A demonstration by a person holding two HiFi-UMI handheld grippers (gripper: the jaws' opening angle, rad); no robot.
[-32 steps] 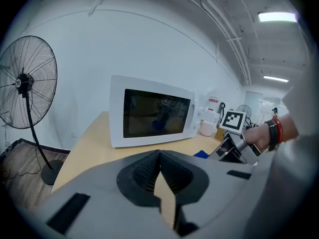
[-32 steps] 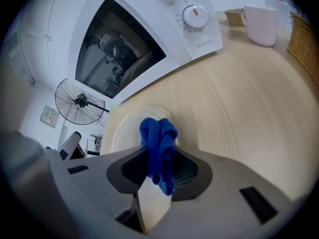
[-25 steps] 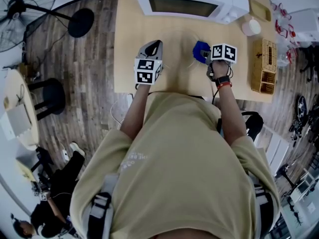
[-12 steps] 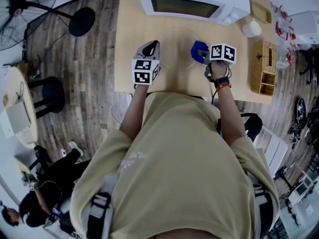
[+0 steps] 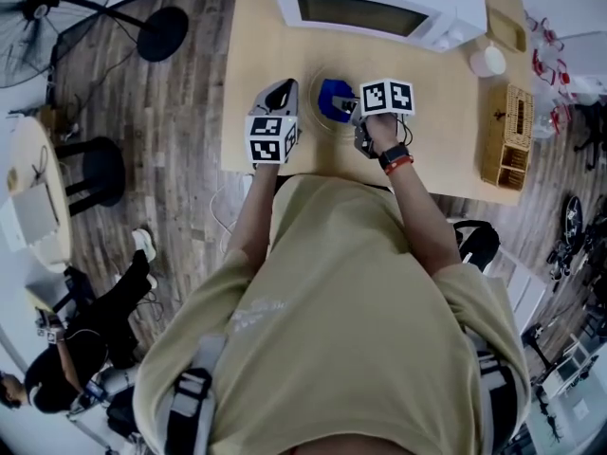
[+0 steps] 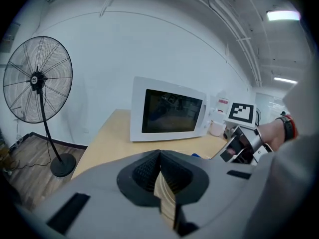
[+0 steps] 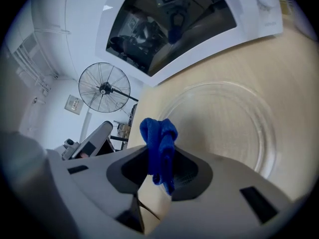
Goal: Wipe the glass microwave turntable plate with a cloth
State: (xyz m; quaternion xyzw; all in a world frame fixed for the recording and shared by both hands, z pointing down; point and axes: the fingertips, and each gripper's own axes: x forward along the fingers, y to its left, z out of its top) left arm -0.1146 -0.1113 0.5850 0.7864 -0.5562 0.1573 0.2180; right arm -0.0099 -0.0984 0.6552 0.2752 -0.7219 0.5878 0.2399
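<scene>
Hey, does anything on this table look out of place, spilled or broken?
Only the round clear glass turntable plate: it lies flat on the light wooden table, in front of the white microwave rather than inside it. No spill or crack shows. The right gripper holds a blue cloth.

Bare tabletop [image 5: 441,112] right of plate [image 7: 224,128], microwave [image 5: 379,8] close behind, wicker basket [image 5: 505,136] far right.

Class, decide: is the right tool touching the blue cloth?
Touching. The right gripper view shows the right tool's jaws closed on the blue cloth, which bunches up out of them.
</scene>
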